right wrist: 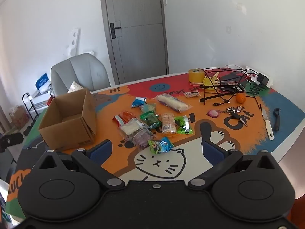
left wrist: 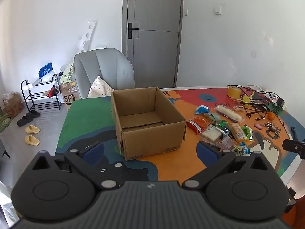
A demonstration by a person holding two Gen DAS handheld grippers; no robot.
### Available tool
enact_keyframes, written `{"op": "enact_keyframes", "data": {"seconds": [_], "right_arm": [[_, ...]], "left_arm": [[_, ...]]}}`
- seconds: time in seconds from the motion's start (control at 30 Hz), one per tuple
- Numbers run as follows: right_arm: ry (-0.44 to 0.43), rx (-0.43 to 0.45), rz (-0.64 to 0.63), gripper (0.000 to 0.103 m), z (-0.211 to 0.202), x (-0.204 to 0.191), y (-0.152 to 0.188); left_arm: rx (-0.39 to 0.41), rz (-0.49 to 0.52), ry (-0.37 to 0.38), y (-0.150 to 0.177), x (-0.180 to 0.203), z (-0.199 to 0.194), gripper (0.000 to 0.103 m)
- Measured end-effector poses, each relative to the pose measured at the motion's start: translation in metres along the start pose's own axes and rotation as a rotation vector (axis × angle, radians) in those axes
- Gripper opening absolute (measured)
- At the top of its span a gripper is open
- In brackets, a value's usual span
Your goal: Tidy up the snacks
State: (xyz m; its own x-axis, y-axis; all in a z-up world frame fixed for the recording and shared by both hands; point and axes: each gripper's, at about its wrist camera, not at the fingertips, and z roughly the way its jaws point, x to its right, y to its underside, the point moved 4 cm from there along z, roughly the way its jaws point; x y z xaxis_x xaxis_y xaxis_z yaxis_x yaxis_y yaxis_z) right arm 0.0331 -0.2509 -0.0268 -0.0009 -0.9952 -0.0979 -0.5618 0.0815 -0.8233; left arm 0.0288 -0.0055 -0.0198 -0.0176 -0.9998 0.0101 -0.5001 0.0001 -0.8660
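An open brown cardboard box point(left wrist: 148, 122) point(right wrist: 70, 118) stands empty on the colourful cartoon table mat. Several wrapped snacks point(left wrist: 219, 127) point(right wrist: 152, 122) lie in a loose pile to its right, among them a long white roll point(right wrist: 172, 103), a bright green packet point(right wrist: 183, 125) and a blue-green packet point(right wrist: 161, 145) nearest me. My left gripper point(left wrist: 150, 150) hovers open just in front of the box, nothing between its blue pads. Over the mat's near edge my right gripper point(right wrist: 157, 149) is open too, with the blue-green packet lying on the table beyond its fingers.
At the table's back right sit a yellow tape roll point(right wrist: 195, 75), tangled black cables point(right wrist: 225, 87), an orange point(right wrist: 240, 97), keys point(right wrist: 236, 112), a white knife point(right wrist: 267, 123) and a black peeler point(right wrist: 276, 119). A grey chair point(left wrist: 103, 70) stands behind the table, a shoe rack point(left wrist: 40, 95) on the floor at left.
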Motion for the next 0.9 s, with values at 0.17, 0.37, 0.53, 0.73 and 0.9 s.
{"op": "enact_keyframes", "data": {"seconds": [0.17, 0.37, 0.53, 0.73, 0.9], "right_arm": [[0.007, -0.007, 0.032, 0.103, -0.004, 0.007, 0.001], [0.041, -0.017, -0.009, 0.103, 0.000, 0.003, 0.001], [0.038, -0.021, -0.005, 0.103, 0.003, 0.004, 0.002], [0.040, -0.026, -0.015, 0.103, 0.006, 0.001, 0.006], [0.042, -0.028, -0.021, 0.103, 0.005, 0.000, 0.006]], "left_arm": [[-0.033, -0.028, -0.014, 0.003, -0.008, 0.001, 0.103], [-0.059, 0.001, -0.008, 0.006, 0.001, 0.008, 0.103], [-0.066, 0.012, 0.006, 0.007, 0.005, 0.008, 0.103], [-0.065, 0.008, 0.011, 0.007, 0.004, 0.008, 0.103], [-0.068, 0.009, 0.013, 0.007, 0.006, 0.009, 0.103]]}}
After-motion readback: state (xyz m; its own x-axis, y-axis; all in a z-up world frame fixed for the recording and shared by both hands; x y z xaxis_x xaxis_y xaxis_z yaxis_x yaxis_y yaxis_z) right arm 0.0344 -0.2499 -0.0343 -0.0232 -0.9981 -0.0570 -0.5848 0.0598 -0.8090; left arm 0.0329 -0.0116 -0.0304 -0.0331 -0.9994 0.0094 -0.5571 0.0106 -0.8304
